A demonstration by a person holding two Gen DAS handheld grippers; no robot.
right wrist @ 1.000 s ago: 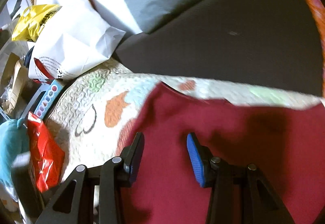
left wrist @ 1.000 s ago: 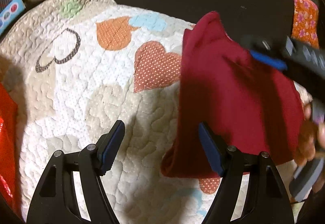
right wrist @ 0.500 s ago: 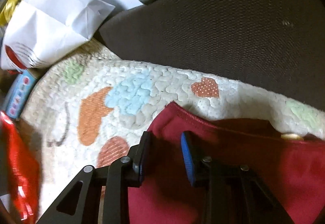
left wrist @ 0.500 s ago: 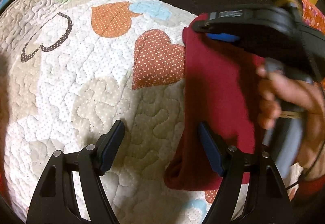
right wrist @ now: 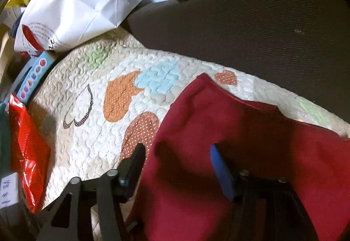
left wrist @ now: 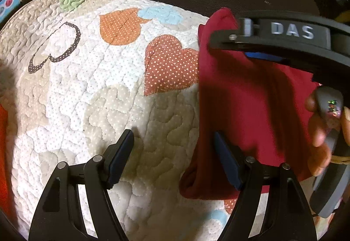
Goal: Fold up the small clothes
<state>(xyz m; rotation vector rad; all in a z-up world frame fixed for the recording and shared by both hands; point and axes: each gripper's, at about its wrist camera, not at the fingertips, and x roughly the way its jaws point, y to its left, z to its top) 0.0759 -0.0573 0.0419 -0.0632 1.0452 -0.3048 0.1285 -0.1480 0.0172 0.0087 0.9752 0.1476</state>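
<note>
A dark red garment (left wrist: 247, 96) lies folded on a quilted mat with heart patches (left wrist: 91, 92). In the left wrist view my left gripper (left wrist: 172, 149) is open and empty, low over the mat, its right finger at the garment's left edge. The right gripper's body (left wrist: 284, 37), held by a hand, hovers over the garment's far end. In the right wrist view the red garment (right wrist: 251, 153) fills the lower right and my right gripper (right wrist: 177, 155) is open above its left edge, holding nothing.
A dark brown cushion (right wrist: 251, 28) runs along the far side of the mat (right wrist: 91, 123). A white paper bag (right wrist: 72, 7), a blue box (right wrist: 32, 77) and a red shiny bag (right wrist: 28, 149) crowd the mat's left side.
The right gripper was nearly shut on the garment's far corner half a second ago; it has opened, let go and drawn back. The garment now lies flat. The left gripper stayed open.
</note>
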